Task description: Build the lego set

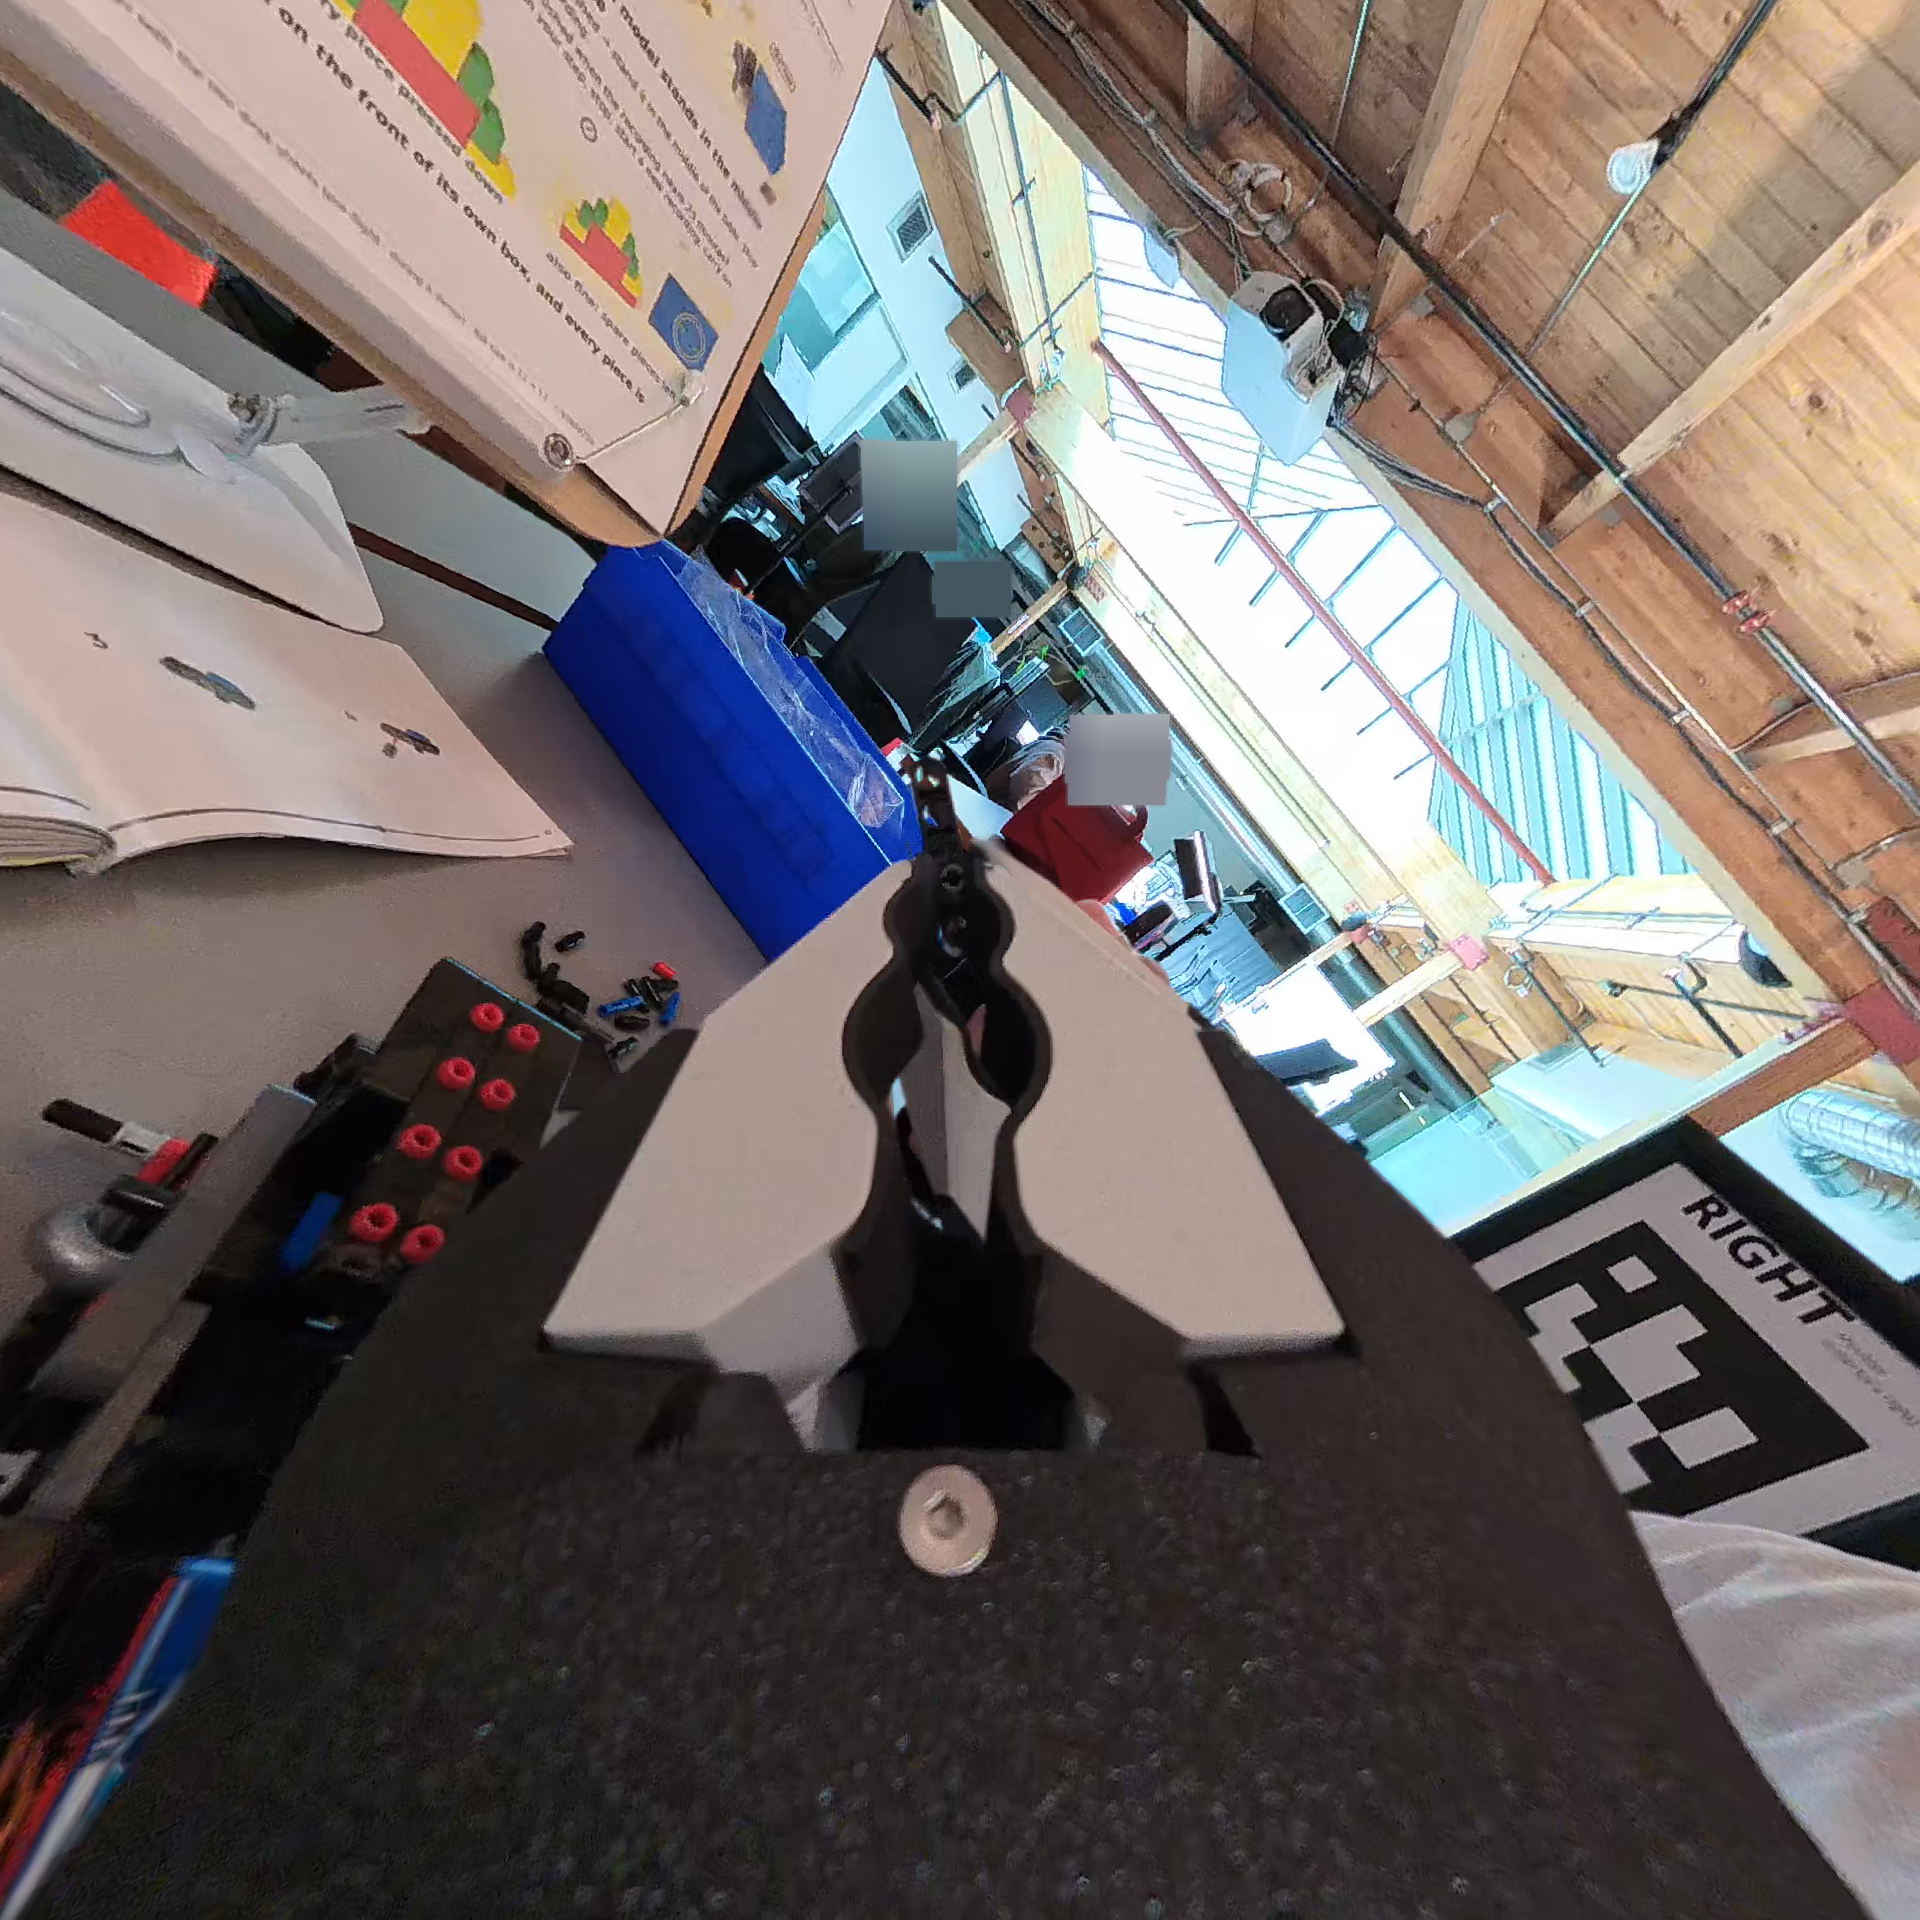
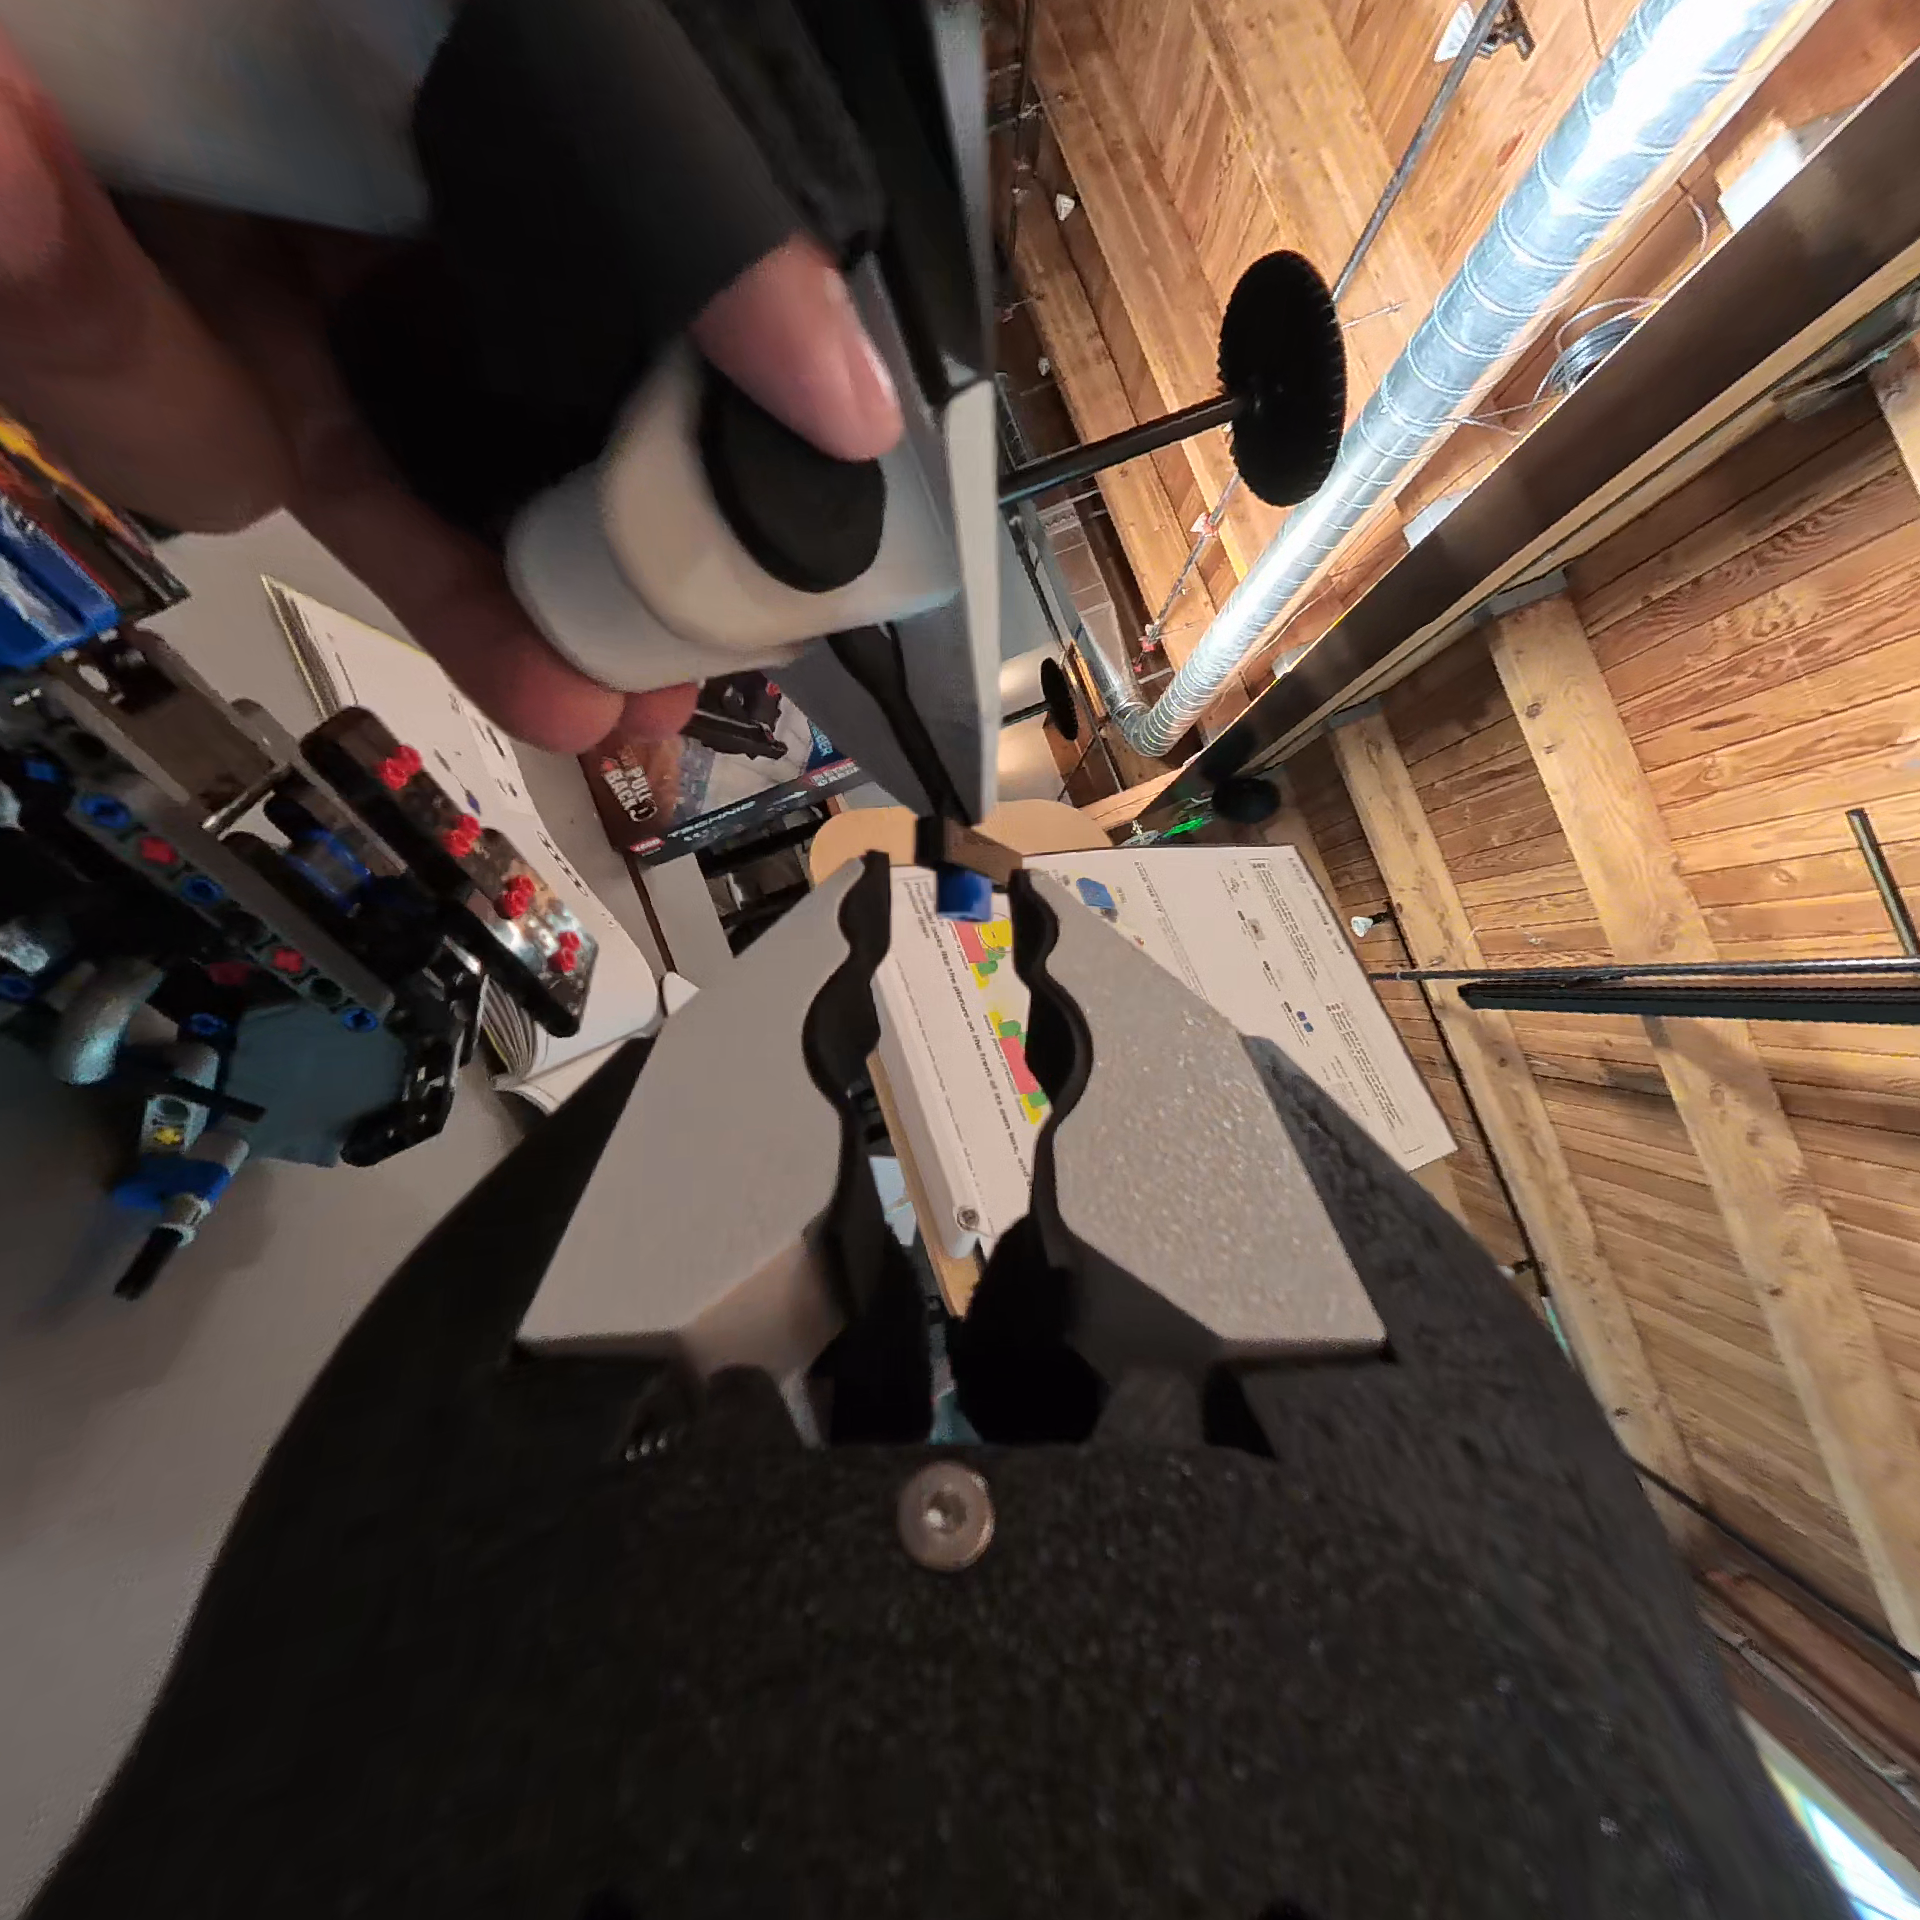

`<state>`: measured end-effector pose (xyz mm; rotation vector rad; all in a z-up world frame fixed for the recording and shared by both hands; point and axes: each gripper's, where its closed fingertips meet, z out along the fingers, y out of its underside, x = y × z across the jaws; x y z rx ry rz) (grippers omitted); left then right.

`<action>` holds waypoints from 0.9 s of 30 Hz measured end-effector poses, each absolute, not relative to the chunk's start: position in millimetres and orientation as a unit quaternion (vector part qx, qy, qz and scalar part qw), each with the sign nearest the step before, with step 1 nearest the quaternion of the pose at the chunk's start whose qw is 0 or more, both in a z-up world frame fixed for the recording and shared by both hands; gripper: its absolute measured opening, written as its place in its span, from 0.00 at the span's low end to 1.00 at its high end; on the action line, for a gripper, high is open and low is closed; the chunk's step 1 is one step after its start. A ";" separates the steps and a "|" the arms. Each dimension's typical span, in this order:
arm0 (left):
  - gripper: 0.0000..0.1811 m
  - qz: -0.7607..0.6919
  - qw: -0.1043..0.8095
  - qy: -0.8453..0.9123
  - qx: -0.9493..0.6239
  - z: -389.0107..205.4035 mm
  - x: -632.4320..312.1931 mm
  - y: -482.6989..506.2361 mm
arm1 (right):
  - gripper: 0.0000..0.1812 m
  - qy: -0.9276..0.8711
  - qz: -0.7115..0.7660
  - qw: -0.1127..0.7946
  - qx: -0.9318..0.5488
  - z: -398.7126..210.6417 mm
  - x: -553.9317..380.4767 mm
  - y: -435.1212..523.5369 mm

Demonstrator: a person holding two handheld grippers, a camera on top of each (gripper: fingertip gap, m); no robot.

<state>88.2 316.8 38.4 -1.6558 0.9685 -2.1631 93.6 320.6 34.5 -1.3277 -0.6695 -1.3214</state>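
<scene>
Grey worktop (image 1: 644, 894) at the left carries the partly built model (image 1: 416, 1153), a black frame with 8 red pins, with an open instruction booklet (image 1: 208, 727) and loose pins (image 1: 613, 987) beyond it. Nearer the middle, the left tool (image 1: 951, 904) is clamped on a thin black beam (image 1: 940, 831) held up off the worktop. Further right, the right tool (image 2: 945, 883) stands slightly apart around a small blue pin (image 2: 961, 891), which meets the black piece at the other tool's tip. Judging by the scattered parts, much assembly remains; this pin looks not yet seated.
</scene>
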 end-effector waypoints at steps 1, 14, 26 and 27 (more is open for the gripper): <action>0.01 -0.742 0.122 0.327 -0.573 36.9 89.3 314.6 | 0.09 -0.285 -0.567 0.540 -0.554 33.7 94.0 320.7; 0.09 -0.640 0.317 0.525 -0.463 42.2 61.8 373.2 | 0.03 -0.312 -0.380 0.633 -0.597 18.8 128.9 304.3; 0.03 -0.484 0.465 0.585 -0.455 -30.4 42.2 504.4 | 0.04 -0.279 -0.170 0.683 -0.653 -19.9 166.7 302.4; 0.03 -0.480 0.459 0.590 -0.458 -33.7 42.0 502.7 | 0.04 -0.274 -0.173 0.686 -0.651 -18.3 167.7 302.8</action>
